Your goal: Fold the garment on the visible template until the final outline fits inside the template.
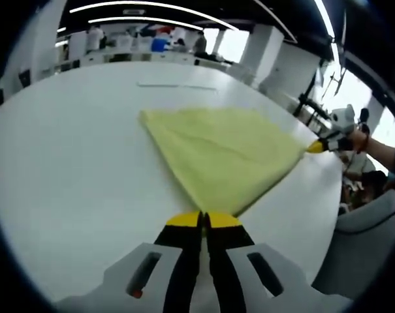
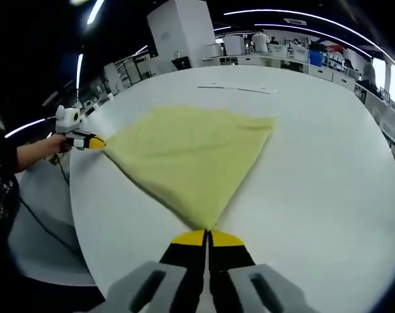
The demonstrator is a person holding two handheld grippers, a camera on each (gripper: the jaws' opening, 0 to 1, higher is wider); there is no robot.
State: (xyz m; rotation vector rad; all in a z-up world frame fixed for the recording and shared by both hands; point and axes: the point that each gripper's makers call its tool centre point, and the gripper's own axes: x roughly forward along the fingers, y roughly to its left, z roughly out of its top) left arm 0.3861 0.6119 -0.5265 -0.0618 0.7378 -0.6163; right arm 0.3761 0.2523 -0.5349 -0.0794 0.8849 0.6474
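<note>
With the yellow garment (image 1: 226, 160) pinched at opposite corners by the left gripper (image 1: 204, 220) and right gripper (image 2: 207, 236), both clamped onto cloth, a corner could be pulled free if the garment is overstretched, and it could be dragged off the white table (image 1: 73, 163).

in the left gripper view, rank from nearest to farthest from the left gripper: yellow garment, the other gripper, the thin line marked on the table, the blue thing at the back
1. yellow garment: its corner is clamped in the left gripper.
2. right gripper: at the garment's right corner, by the table edge.
3. thin line: on the white table, beyond the garment.
4. blue thing: past the table, in the background.
</note>
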